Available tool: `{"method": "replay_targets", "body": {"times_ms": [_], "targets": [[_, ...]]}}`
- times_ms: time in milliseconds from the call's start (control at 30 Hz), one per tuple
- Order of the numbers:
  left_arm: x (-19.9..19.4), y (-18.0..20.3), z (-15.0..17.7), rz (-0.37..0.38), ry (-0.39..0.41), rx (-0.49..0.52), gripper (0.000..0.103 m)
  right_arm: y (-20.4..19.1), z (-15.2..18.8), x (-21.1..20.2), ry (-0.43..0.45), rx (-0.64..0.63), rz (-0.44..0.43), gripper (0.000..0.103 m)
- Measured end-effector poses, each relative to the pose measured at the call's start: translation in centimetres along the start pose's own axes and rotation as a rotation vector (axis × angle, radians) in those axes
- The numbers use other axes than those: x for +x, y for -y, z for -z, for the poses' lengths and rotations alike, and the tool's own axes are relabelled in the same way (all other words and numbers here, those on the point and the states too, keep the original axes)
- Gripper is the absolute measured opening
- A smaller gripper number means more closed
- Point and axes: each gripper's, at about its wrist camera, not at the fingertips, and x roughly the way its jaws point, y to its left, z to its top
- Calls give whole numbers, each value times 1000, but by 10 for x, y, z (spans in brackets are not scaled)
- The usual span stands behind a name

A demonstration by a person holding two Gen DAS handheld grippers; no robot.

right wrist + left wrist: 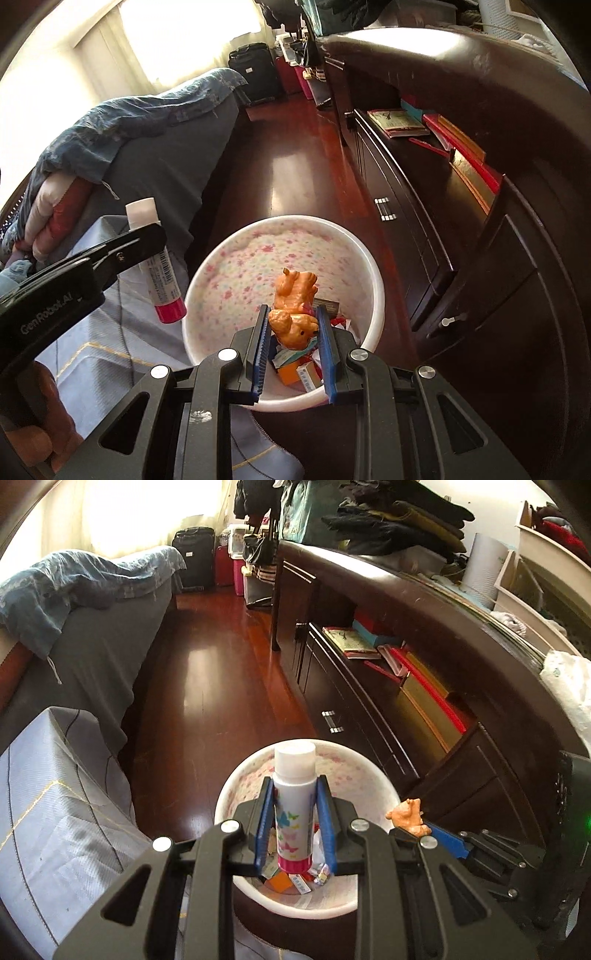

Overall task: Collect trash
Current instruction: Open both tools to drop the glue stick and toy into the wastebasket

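My left gripper (294,794) is shut on a white bottle (293,805) with butterfly print, a white cap and a pink base, held over the bin. The bin (369,779) is white with pink flowers inside and holds several scraps and small boxes. My right gripper (292,314) is shut on an orange toy animal (293,314), also above the bin (236,273). In the right wrist view the left gripper (147,236) and its bottle (159,273) hang just left of the bin's rim. The orange toy (408,816) and right gripper (424,830) show at the right in the left wrist view.
A dark wooden cabinet (424,657) with books on an open shelf runs along the right. A grey bed (92,657) with a blue blanket fills the left, and a grey-blue cushion (55,812) lies near the bin. Reddish wooden floor (214,672) stretches ahead toward suitcases.
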Motion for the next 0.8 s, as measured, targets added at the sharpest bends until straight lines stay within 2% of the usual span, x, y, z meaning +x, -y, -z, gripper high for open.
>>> {"method": "replay_targets", "body": {"times_ms": [133,200,267,300,400,467,700,800], "targets": [[11,-4,0,-4,-20,-8,25,-1,-1,13,-12,-10,15,25],[14,-7,0,-2,-19,-13,29,-2,-2,17,-15,-15,25,27],[15,-8,0,-8,-12,-19,43,-1,-2,22,-16,-16,40,30],[15,-10,0,-6,-8,-25,45,-1,-2,23,-15,-16,43,34],[12,-13,-2,-9,9,-37,59,0,-1,26,-14,-16,48,43],[10,-16,-3,-6,18,-49,65,-1,0,25,-11,-18,55,45],[-1,-21,-5,-8,25,-70,73,-4,1,17,-2,-23,69,54],[-15,-26,-4,-19,38,-84,79,-7,2,9,1,-20,72,62]]}}
